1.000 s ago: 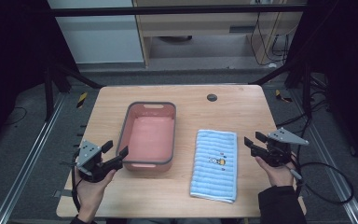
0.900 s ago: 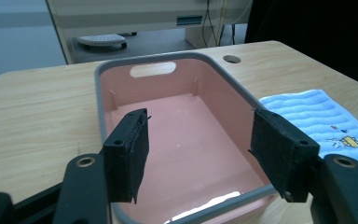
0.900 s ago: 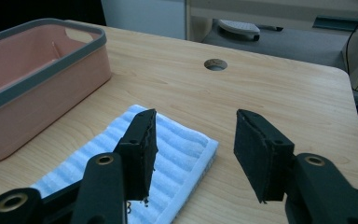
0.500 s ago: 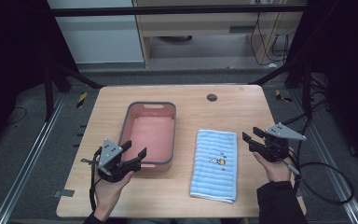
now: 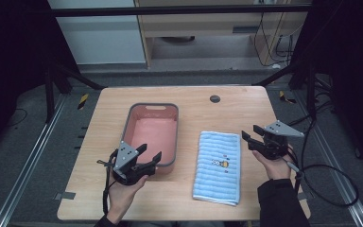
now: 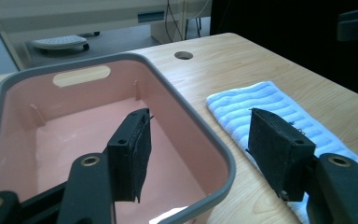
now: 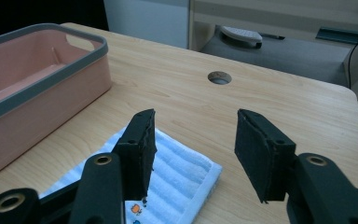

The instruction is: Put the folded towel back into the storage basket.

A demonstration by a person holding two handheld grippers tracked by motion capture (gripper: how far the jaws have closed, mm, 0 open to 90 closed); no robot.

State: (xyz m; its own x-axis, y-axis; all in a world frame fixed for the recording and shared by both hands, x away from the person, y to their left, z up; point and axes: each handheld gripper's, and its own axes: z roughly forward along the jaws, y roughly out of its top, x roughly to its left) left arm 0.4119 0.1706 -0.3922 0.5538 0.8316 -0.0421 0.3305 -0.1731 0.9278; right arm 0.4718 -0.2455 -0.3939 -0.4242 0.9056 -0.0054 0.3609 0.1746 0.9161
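basin (image 5: pixel 151 135): pink, grey rim
towel (image 5: pixel 219 167): light blue stripes, small yellow motif
table (image 5: pixel 227 113): pale wood grain
jaws: black

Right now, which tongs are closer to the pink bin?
Left. The left tongs sit open at the pink bin near corner, one jaw over its rim. The right tongs hover beyond the blue towel, at its far right corner.

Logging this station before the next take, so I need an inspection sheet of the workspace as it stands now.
Surface: light wooden table, round grommet hole near far edge.
Job's things: empty pink plastic bin with grey rim; folded blue striped towel flat beside it.
Clutter: nothing seen.
Grippers: left gripper open at bin's near right corner; right gripper open by towel's far right corner.
Cables: black cable loops off table's right side.
Surroundings: dark floor, cabinets behind.
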